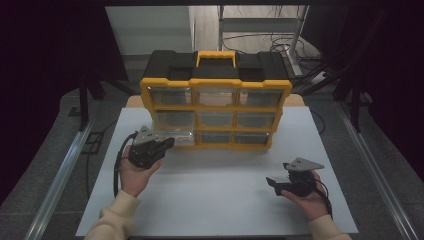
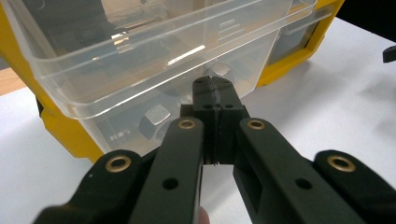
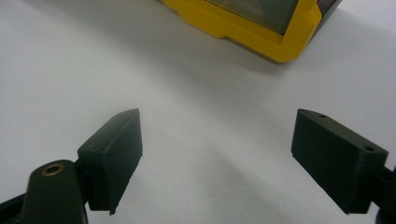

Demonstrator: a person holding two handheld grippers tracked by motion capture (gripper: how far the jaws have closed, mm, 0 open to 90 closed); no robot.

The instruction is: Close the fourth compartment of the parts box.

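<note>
Clear drawer [image 2: 154,70], bottom-left bay of the yellow organizer [image 1: 216,107], part-way pulled out toward the person over the white tabletop [image 1: 220,175]. The organizer stands upright at the far middle of the tabletop, drawer fronts facing the person.

Left tool [image 2: 215,93]: jaws clenched tight, tips right at the drawer's front wall. Looks like they pinch the front lip or pull tab, but the clear plastic makes the contact itself hard to read. Can't confirm the grip.

Right tool [image 3: 247,154]: released, jaws wide apart with nothing between, hovering low over bare tabletop, well apart from the drawer, with the organizer's lower front corner ahead of it.

Key relation: the drawer lies straight ahead of the left tool, on the jaw line. Its long axis runs front to back, along its slide direction, with the open top up and the front wall toward the person. Left hand [image 1: 134,172] is by far the nearer; the right is idle on the other side.

Contents: at least one hex nut [image 2: 156,120] seen through the front wall, low in the drawer.

My read: next move is a straight pull or push along that slide axis. Any sideways drag would likely bind the drawer in its bay.
</note>
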